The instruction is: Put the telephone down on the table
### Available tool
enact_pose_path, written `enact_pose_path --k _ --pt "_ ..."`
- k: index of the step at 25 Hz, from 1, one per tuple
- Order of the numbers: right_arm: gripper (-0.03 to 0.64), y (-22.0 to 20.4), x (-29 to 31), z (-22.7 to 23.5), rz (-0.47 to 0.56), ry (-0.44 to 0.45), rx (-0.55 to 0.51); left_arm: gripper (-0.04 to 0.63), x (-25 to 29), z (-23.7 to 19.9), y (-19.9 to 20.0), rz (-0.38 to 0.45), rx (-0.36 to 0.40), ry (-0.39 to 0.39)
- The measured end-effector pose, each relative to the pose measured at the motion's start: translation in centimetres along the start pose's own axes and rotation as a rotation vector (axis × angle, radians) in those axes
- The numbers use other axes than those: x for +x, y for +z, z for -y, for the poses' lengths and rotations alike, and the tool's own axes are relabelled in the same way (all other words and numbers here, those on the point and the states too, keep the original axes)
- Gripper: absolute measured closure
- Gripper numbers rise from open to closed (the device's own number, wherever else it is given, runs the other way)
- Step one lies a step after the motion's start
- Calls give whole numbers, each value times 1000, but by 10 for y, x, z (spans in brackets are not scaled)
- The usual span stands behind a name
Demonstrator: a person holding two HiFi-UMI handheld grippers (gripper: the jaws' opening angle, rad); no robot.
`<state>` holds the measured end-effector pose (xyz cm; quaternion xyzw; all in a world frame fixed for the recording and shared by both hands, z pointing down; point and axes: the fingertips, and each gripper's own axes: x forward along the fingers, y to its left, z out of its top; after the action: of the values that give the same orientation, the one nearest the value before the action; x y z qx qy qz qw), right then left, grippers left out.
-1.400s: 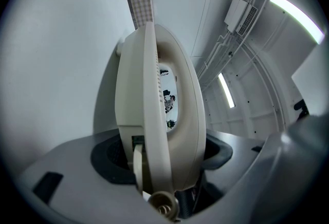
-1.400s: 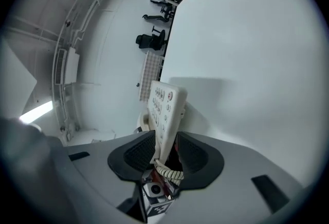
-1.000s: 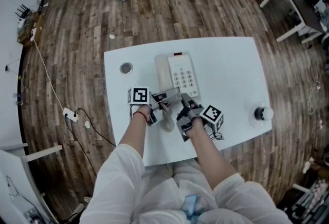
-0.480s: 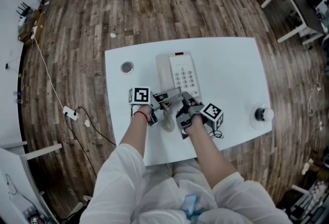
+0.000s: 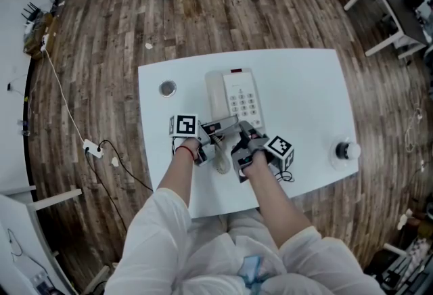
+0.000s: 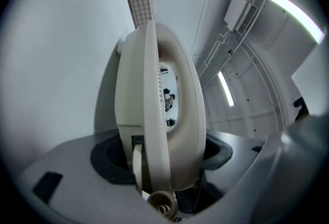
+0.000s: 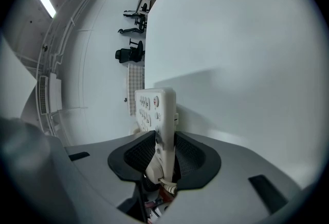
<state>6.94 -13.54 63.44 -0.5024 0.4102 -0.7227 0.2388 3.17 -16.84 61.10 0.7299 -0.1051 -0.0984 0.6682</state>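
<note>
In the head view, the cream telephone lay near the middle of the white table, keypad up and handset along its left side. The left gripper and right gripper each met one near corner, a two-handed hold that likely kept the base level while it was lowered. From there I could not tell whether the underside rested fully on the tabletop. In the left gripper view, the jaws stood wide and were clamped on the handset's near end together with the flank of the base. The dark pads pressed on both sides and the coiled cord emerged close to the camera. Taking both parts at once probably pinned the handset in its cradle. In the right gripper view, the jaws were closed narrowly on the thin near edge of the base beside the keys. The tabletop ran close alongside and carried the phone's shadow, so I judged the set-down nearly or just complete, with only the release left.
</note>
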Motion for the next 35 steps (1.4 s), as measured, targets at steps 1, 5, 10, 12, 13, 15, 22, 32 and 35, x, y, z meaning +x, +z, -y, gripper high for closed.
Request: enact_pose_path --k 1,5,10,12,13,15,22,32,35 --pt "479 0 0 0 0 -2 6 279 0 -1 0 -3 2 3" --pt "479 0 1 3 4 -9 27 279 0 -2 -1 -2 -6 2" --pt "479 1 3 7 6 -9 40 276 -2 -9 -3 5 -19 31" --pt "479 1 3 7 6 -11 47 272 -2 -10 -3 9 -18 43" --pt "479 1 3 7 6 -13 50 264 -3 -10 -3 13 -17 47" --pt "479 1 3 8 5 -14 54 258 -3 -11 -1 26 -18 52" --pt "479 0 2 8 0 -15 63 255 -11 -8 5 69 -9 53" --pt "479 -4 4 7 -18 -6 69 232 -27 -5 5 149 -1 136" --pt "480 -4 4 6 -19 -9 70 232 -41 -13 6 190 -11 190"
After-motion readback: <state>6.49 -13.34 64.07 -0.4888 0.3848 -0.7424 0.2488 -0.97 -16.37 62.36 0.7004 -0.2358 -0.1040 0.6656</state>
